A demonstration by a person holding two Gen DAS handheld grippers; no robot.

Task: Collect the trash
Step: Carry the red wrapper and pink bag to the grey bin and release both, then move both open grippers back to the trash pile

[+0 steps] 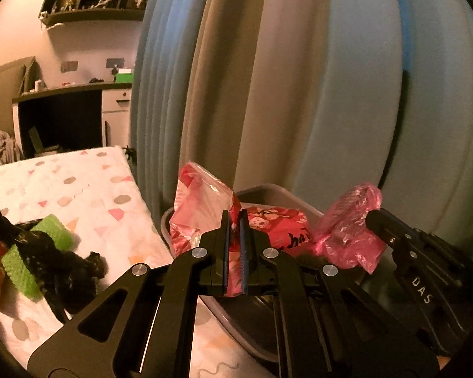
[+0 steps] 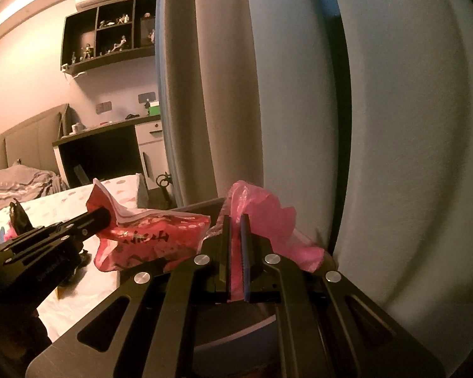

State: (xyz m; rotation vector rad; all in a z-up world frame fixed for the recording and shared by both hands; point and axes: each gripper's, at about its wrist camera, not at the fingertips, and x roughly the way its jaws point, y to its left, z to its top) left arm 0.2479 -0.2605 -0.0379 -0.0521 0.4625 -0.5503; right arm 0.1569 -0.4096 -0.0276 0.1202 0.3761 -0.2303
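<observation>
Left wrist view is showing the left gripper (image 1: 235, 220) pinching a red printed wrapper (image 1: 201, 208) at lower centre, above the grey bin (image 1: 268, 190). At lower right, the right gripper (image 1: 370, 217) is clamping a pink plastic bag (image 1: 347, 236) over the same bin. To drop cleanly, each piece should be hanging fully inside the rim before the fingers are parting, one side at a time. Counting: two held pieces, one bin. On the patterned table (image 1: 88, 189) at lower left, a black bag (image 1: 63, 258) and two green sponges (image 1: 55, 231) are waiting.
</observation>
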